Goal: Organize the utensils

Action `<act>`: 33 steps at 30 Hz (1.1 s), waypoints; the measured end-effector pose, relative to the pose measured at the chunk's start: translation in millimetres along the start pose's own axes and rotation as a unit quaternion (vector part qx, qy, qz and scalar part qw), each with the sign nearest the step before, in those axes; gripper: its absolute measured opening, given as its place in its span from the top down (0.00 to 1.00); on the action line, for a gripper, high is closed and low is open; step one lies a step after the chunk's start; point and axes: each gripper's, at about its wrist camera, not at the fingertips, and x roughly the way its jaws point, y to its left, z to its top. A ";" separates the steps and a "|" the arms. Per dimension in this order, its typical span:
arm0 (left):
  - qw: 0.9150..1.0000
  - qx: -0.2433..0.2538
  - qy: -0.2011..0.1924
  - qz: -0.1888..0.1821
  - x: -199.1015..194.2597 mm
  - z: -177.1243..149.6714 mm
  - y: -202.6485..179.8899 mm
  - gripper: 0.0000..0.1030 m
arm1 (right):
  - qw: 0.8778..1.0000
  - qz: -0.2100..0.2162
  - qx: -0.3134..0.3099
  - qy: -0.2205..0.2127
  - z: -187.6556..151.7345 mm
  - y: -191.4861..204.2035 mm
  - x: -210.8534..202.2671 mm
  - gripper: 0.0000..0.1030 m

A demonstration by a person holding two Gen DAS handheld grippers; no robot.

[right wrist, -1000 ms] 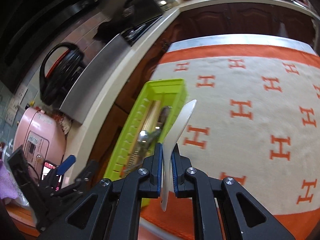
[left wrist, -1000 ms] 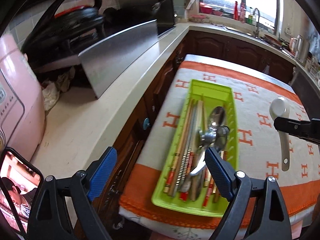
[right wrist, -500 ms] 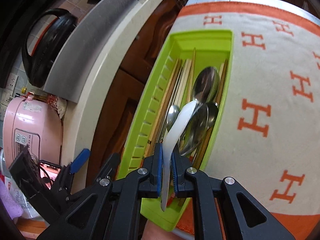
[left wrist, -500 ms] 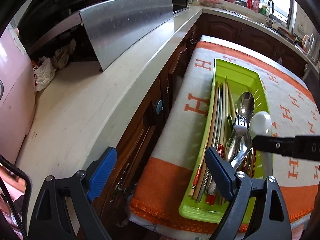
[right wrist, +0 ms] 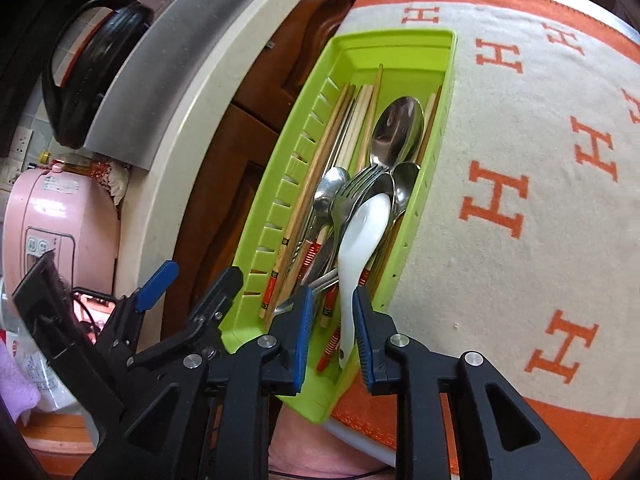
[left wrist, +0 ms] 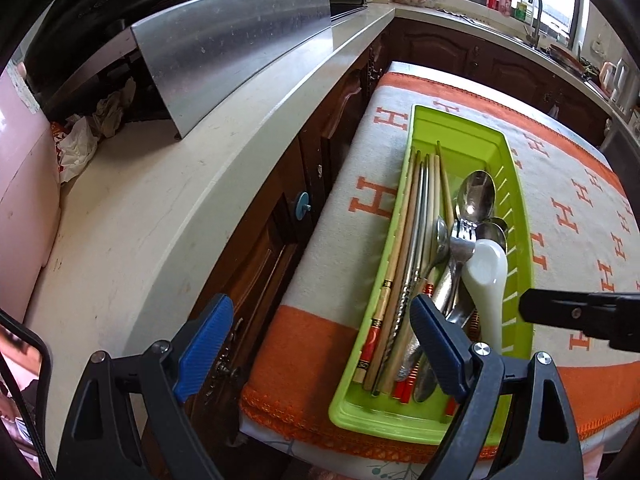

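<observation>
Lying lengthwise on the orange-and-cream blanket (right wrist: 500,128) over the bench (left wrist: 404,70): a lime-green slotted tray (right wrist: 436,64), near the bench's left edge. Packed inside, along the left wall, a bundle of wooden and metal chopsticks (right wrist: 340,128), some with red-banded ends toward the near end. Heaped to their right: steel spoons (right wrist: 396,128) with bowls pointing far, and a fork (right wrist: 352,192) on top of them. Resting on that heap, the white ceramic spoon (right wrist: 364,224) — bowl down on the metal pieces, handle running toward the near end of the tray.

Hovering over the tray's near end, right tongs (right wrist: 331,330), jaws just opened a little and standing narrow on either side of the white spoon's handle; blue pads close beside it but, as far as can be seen, no longer pressing on it. Seen from the left wrist view as a black bar (left wrist: 580,316) reaching in from the right, above the tray's right wall.

Held wide apart with nothing between them, left tongs (left wrist: 320,344) — one blue pad above the dark cabinet front, the other above the tray's near end.

Standing well off to the left on the pale kitchen counter (left wrist: 140,220): a pink rice cooker (right wrist: 56,216) and a steel splash panel (left wrist: 236,48).
</observation>
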 end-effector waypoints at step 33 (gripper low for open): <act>0.979 0.119 0.060 -0.155 -41.2 6.3 -185.1 0.11 | 0.958 -0.197 0.065 -0.200 -103.5 -194.6 -180.4 0.58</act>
